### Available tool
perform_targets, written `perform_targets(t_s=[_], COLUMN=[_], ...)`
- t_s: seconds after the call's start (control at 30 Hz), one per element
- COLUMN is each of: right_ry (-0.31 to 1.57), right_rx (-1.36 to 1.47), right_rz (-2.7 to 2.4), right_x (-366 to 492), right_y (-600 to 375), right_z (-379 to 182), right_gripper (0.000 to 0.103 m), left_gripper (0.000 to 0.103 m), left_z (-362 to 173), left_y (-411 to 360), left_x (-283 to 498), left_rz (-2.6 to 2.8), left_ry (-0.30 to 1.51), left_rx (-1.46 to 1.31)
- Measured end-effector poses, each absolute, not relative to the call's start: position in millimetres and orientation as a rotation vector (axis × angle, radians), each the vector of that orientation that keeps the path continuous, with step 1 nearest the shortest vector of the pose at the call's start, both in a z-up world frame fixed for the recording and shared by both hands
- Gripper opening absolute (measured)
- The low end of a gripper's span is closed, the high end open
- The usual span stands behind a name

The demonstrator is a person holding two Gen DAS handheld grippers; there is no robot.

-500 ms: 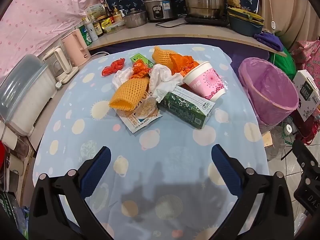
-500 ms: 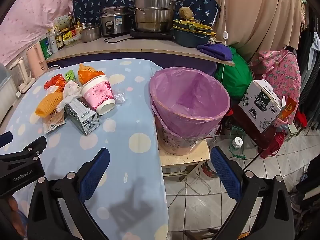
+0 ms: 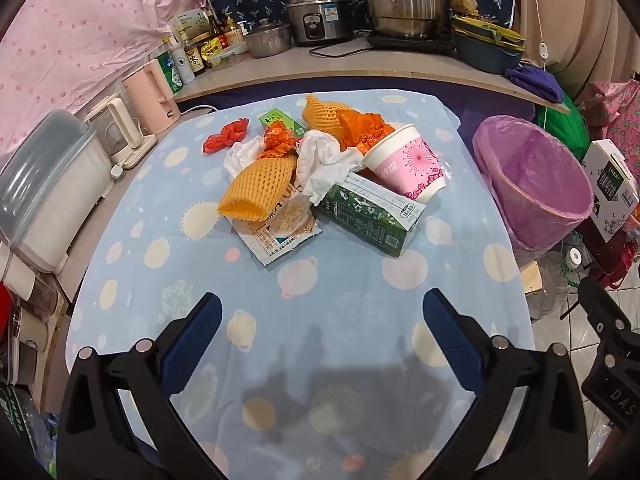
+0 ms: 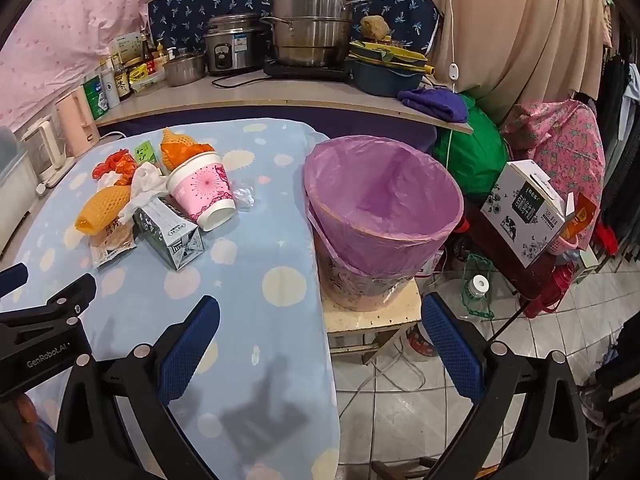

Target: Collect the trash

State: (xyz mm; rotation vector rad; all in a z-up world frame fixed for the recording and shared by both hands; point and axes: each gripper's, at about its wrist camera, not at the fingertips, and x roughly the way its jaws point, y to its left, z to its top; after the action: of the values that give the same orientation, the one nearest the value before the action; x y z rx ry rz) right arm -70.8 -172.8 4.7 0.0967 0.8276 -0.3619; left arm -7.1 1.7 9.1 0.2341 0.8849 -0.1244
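Hovering wide open and empty, the left gripper (image 3: 322, 334) faces a heap of wrappers ahead; the right gripper (image 4: 320, 336), equally wide, faces the purple-lined round bin (image 4: 382, 208).

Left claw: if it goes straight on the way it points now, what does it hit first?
Probably the bare tablecloth just short of the trash; the snack packet and green carton lie beyond. Depth is unclear.

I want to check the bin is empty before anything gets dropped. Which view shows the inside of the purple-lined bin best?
The right wrist view: the purple-lined bin sits near centre, its mouth open to the camera. The left wrist view shows it at the right edge, distorted, its inside less open to view.
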Motion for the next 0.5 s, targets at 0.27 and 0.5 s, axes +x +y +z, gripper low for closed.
perform_targets(t_s=[0.27, 0.5], right_ry=[0.828, 0.825], right_rx=[0.105, 0.119], right_rz=[-0.363, -0.378], right_x=[-79, -89], right_y=[-179, -188], right_z=[6, 7], right_gripper=[0.097, 0.097], left_gripper=[0.096, 0.096], left_z=[8, 10], left_y=[-7, -15], left_x=[-11, -16], left_rz=[-0.137, -0.152], left_ry=[0.873, 0.864], left_rx=[0.249, 0.262])
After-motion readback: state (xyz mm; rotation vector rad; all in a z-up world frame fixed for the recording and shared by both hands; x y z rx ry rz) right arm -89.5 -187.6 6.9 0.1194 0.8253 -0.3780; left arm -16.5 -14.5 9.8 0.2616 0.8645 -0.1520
